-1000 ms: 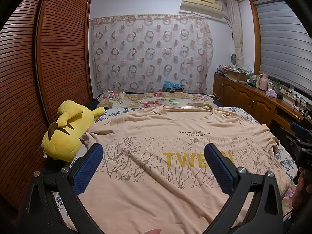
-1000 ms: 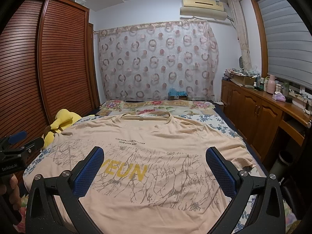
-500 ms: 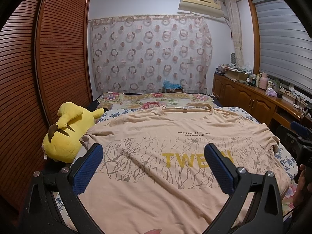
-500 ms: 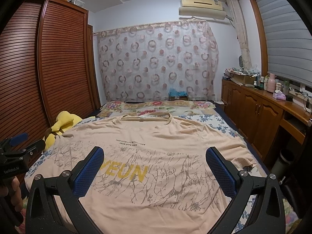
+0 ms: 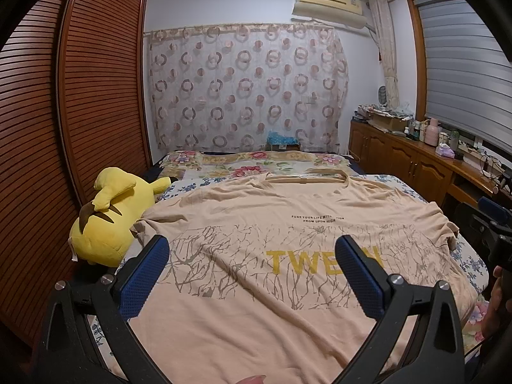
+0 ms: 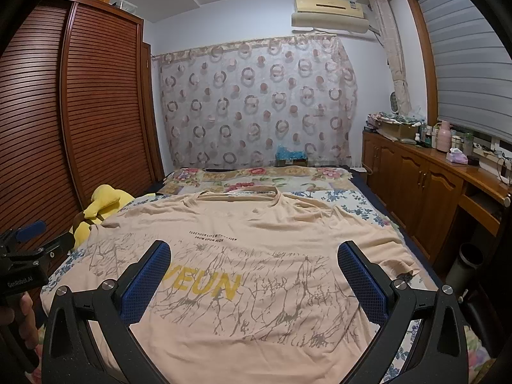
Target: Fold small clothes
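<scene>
A beige T-shirt [image 5: 256, 220] with yellow letters and a grey branch print lies spread flat on the bed, collar at the far end; the right wrist view shows the same T-shirt [image 6: 275, 224]. My left gripper [image 5: 251, 272] hovers open above the shirt's near left part, nothing between its blue pads. Over the near right part my right gripper [image 6: 252, 275] is open too and holds nothing. Each gripper shows at the edge of the other's view, held by a hand.
A yellow plush toy [image 5: 108, 217] lies at the bed's left edge against the slatted wooden wardrobe [image 5: 64, 128]. A floral quilt [image 5: 256, 166] covers the far end. A wooden cabinet [image 6: 432, 185] with clutter runs along the right wall; a dark bin [image 6: 464, 262] stands beside it.
Both views have tilted slightly, so the room sits a little lower in frame. The shirt has not moved and both grippers stay open.
</scene>
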`<state>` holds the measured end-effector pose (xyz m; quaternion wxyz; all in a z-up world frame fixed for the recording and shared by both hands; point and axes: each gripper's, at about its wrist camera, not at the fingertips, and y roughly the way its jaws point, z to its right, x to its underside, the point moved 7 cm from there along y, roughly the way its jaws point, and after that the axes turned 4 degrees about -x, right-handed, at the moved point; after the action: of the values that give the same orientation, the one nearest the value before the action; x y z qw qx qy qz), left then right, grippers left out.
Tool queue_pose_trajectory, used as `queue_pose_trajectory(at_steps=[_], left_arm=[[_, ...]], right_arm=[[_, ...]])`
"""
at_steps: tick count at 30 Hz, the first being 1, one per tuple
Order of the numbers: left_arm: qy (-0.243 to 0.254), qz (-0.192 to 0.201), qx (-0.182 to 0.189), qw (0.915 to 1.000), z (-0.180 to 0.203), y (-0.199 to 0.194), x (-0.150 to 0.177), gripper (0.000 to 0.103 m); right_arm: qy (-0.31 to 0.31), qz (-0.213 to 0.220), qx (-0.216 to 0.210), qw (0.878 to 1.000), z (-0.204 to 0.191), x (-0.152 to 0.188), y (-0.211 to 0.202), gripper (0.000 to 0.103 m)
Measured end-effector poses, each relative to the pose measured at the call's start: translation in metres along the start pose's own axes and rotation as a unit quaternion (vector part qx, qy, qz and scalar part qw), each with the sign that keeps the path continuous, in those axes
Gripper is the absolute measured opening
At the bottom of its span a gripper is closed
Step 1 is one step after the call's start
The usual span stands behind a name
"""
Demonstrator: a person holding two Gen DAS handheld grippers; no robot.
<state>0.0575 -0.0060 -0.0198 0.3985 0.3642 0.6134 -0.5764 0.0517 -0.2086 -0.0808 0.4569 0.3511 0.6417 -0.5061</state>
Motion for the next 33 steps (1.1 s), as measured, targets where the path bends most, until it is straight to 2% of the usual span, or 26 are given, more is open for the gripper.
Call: queue_pose_trajectory(at_steps=[21,33], left_arm=[[0.001,-0.001,0.000,1.0000,0.002,-0.001,0.000,0.103],[-0.005,-0.020,0.000,0.9998,-0.006,0.011,0.006,0.103]], right_arm=[[0.004,0.000,-0.002,1.000,0.000,0.000,0.000,0.103],[0.011,-0.002,-0.011,1.000,0.003,0.001,0.002,0.103]])
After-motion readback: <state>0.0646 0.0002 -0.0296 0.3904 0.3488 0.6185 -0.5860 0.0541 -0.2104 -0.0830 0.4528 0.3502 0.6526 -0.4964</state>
